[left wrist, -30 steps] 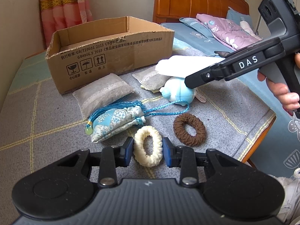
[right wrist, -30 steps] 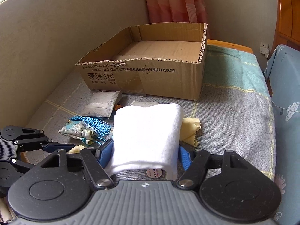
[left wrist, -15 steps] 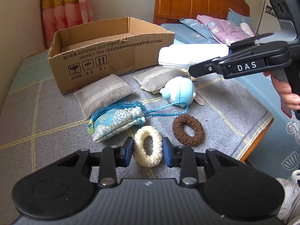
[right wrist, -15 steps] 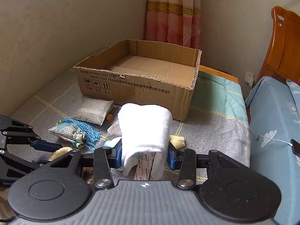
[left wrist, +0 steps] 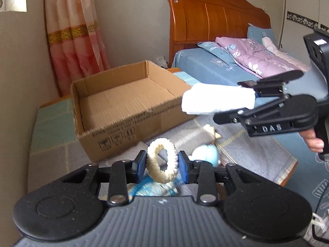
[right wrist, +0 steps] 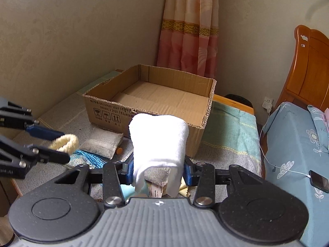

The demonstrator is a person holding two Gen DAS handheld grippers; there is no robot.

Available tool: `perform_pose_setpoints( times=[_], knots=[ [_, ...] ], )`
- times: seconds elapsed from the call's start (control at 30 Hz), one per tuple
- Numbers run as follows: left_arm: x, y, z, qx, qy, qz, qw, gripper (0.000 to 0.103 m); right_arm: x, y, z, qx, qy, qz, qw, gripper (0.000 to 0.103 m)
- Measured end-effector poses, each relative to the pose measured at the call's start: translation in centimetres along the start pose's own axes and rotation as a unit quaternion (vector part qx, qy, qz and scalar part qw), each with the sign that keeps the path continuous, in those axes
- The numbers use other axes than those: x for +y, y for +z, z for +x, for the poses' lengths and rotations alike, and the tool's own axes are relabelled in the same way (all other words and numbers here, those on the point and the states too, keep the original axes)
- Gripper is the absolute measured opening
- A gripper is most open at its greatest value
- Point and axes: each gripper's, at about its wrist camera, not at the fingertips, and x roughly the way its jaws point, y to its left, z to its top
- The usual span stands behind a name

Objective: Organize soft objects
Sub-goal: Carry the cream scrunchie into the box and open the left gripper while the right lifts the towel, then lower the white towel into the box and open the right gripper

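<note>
left claw (left wrist: 162, 164) clamps cream fluffy hair ring (left wrist: 162, 163), lifted off bed | right claw (right wrist: 158, 169) just closed on white folded towel (right wrist: 158, 142), raised | open cardboard box (left wrist: 125, 100) ahead, empty; drops next

Fuzzy cream scrunchie (left wrist: 161, 165), soft white terry towel (right wrist: 159, 139), matt corrugated cardboard box (left wrist: 123, 107), glossy wooden headboard (left wrist: 216, 22).
</note>
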Motion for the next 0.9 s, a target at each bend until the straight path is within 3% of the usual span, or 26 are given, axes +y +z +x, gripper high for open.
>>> perform_pose_setpoints(
  times=[0.17, 0.3, 0.5, 0.57, 0.6, 0.63, 0.8, 0.9],
  knots=[
    [2.7, 5.5, 2.2, -0.020, 0.044, 0.018, 0.9987, 0.032, -0.6, 1.8, 0.2, -0.016, -0.007, -0.004, 1.000, 0.048],
    [5.5, 9.0, 6.0, -0.006, 0.056, 0.012, 0.9983, 0.032, -1.4, 3.2, 0.8, -0.025, -0.010, 0.000, 1.000, 0.048],
    [8.7, 11.7, 11.6, 0.020, 0.078, -0.007, 0.9967, 0.033, -2.7, 4.9, 2.4, -0.024, -0.022, 0.008, 0.999, 0.048],
    [9.5, 11.9, 13.1, 0.025, 0.092, -0.015, 0.9953, 0.049, -3.0, 5.4, 3.0, -0.023, -0.024, 0.008, 0.999, 0.048],
    [9.7, 11.8, 13.5, 0.026, 0.103, -0.018, 0.9942, 0.067, -3.1, 5.6, 3.3, -0.021, -0.025, 0.008, 0.999, 0.048],
    [9.9, 11.7, 13.7, 0.021, 0.114, -0.021, 0.9931, 0.077, -3.3, 5.9, 3.7, -0.020, -0.025, 0.008, 0.999, 0.048],
    [9.9, 10.0, 11.5, 0.011, 0.113, -0.029, 0.9931, 0.079, -3.9, 7.2, 5.3, -0.013, -0.023, 0.011, 1.000, 0.048],
    [9.2, 8.3, 8.3, -0.009, 0.127, -0.022, 0.9916, 0.090, -3.8, 8.1, 6.2, -0.009, -0.023, 0.006, 1.000, 0.048]
  ],
)
